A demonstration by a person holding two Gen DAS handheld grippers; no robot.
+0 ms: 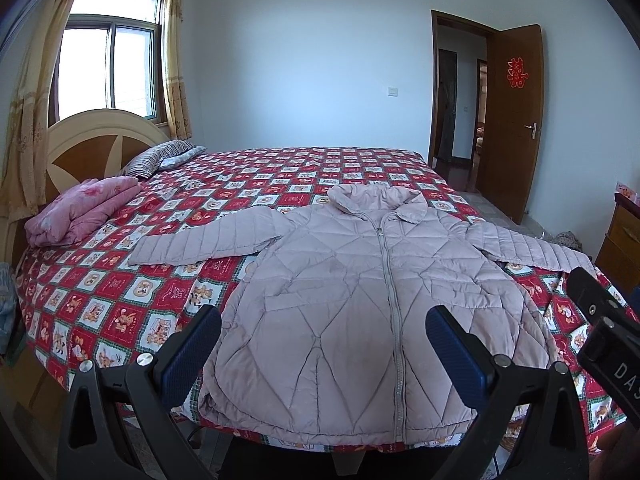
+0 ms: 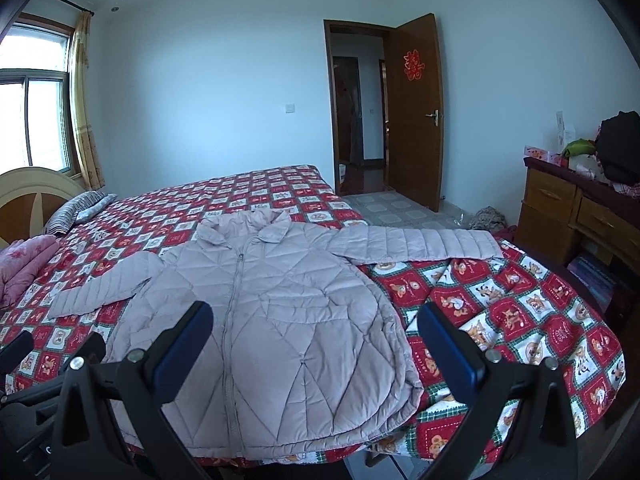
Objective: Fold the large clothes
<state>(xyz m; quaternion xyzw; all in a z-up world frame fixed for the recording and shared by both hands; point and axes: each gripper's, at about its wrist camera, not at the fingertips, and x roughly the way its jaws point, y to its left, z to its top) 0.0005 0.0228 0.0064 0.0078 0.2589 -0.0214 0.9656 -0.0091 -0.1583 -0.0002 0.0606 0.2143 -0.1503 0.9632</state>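
left wrist: bed foot, facing headward | right wrist: same, further right | shared: jacket [image 1: 360,300] on bed [image 1: 120,300]

— What do the tools look like?
— The left gripper [image 1: 322,344] has black angular arms, silver round screws and blue ribbed pads [image 1: 188,354].
— And the other?
— The right gripper [image 2: 316,344] is built the same; at the left view's right edge its black body bears white letters "DAS".

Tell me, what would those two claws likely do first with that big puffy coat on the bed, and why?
Probably the right gripper reaches for the right sleeve to fold it across the chest. The pink jacket lies flat, zipped, both sleeves spread wide on the bedspread; both grippers, including the left gripper, hover open, holding nothing.
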